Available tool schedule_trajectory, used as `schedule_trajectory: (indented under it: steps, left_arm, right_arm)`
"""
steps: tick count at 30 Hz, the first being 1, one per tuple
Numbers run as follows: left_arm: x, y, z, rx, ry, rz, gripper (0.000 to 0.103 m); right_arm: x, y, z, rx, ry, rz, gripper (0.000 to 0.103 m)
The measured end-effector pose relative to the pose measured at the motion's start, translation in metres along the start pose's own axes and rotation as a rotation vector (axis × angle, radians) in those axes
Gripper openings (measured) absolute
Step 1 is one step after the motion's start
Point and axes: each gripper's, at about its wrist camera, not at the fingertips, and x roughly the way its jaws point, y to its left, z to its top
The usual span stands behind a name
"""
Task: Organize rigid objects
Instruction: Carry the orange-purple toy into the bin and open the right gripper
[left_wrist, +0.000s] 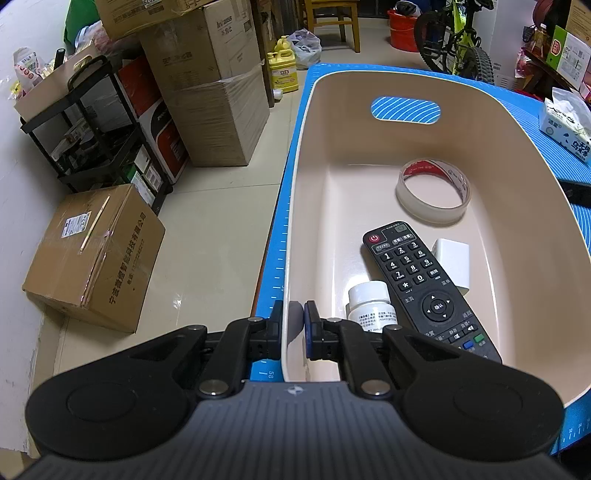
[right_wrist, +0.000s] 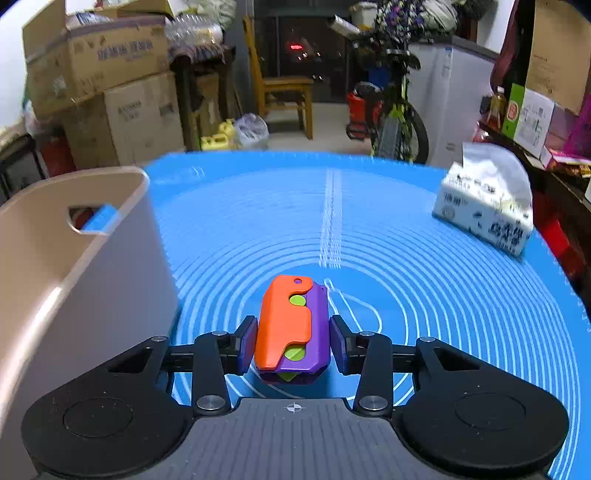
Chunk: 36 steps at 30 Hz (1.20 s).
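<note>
In the left wrist view a cream basket (left_wrist: 406, 85) stands on the blue mat (left_wrist: 275, 266). It holds a tape roll (left_wrist: 433, 192), a black remote (left_wrist: 424, 291), a white bottle (left_wrist: 369, 306) and a white charger block (left_wrist: 452, 262). My left gripper (left_wrist: 293, 321) is shut on the basket's near-left wall, one finger outside and one inside. In the right wrist view an orange and purple toy (right_wrist: 288, 317) with green spots sits between the pads of my right gripper (right_wrist: 293, 343), which is shut on its sides. The basket (right_wrist: 92, 295) is just to its left.
A tissue pack (right_wrist: 484, 210) lies at the mat's far right, and the mat (right_wrist: 443, 295) stretches ahead of the toy. Cardboard boxes (left_wrist: 92, 254), a black rack (left_wrist: 92, 122), a wooden chair (right_wrist: 284, 99) and a bicycle (right_wrist: 399, 110) stand on the floor around the table.
</note>
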Motion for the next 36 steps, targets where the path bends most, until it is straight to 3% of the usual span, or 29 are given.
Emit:
schedule_trajectory:
  steps: [9,17,23,28,36]
  left_arm:
    - [-0.001,-0.001,0.000,0.001,0.000,0.008,0.012]
    - [-0.001,-0.002,0.000,0.007,0.001,0.016,0.013]
    - [-0.001,-0.001,0.000,0.008,0.000,0.018,0.013]
    - [0.000,-0.001,0.000,0.008,0.000,0.017,0.013]
    - [0.000,-0.003,0.000,0.013,-0.002,0.020,0.013]
  right_arm:
    - [-0.065,0.003,0.024,0.028,-0.115,0.119,0.048]
    - [-0.110,0.036,0.031,-0.025,-0.200,0.245,0.048]
    - [-0.114,0.072,0.025,-0.095,-0.138,0.326,0.048]
    - [-0.106,0.111,0.009,-0.221,-0.019,0.403,0.048]
    - [-0.092,0.153,-0.016,-0.362,0.126,0.420,0.048]
